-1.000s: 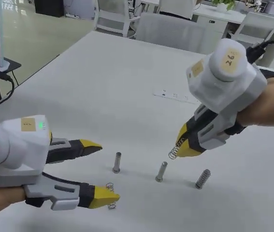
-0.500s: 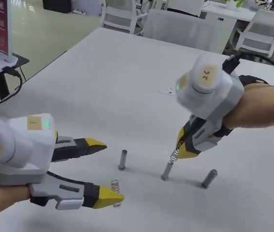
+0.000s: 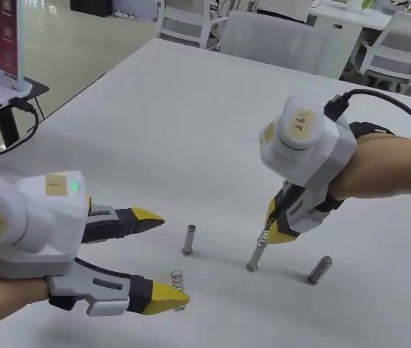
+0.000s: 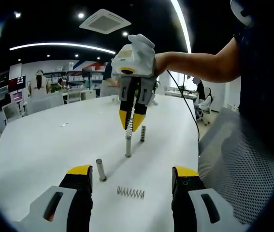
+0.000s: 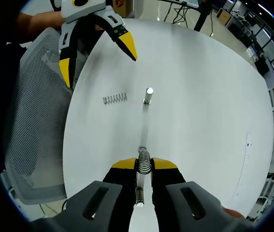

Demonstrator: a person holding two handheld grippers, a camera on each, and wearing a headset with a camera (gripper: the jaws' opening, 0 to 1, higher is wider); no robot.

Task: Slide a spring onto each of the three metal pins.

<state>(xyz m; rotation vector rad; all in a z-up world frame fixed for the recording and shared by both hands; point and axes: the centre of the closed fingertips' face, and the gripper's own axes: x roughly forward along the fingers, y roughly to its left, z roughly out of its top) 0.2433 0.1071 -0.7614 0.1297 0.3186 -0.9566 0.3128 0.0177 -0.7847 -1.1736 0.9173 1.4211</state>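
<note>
The right gripper [image 3: 272, 233] is clamped across a small spring [image 3: 265, 233], whose lower end is at the top of the middle pin [image 3: 254, 257]. The coil looks light, thin-wired and easily squashed or flicked, so a gentle pinch on its sides suits it. The left gripper [image 3: 172, 257] hangs with its jaws apart over a loose spring [image 3: 177, 279]. That spring lies on the smooth white table [image 3: 191, 130], where it could roll. Office chairs [image 3: 277, 43] stand beyond.

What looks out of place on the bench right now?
Nothing stands out. A loose spring lies on its side on the table ahead of the open left gripper, and the right gripper holds a second spring at the top of the middle pin.
</note>
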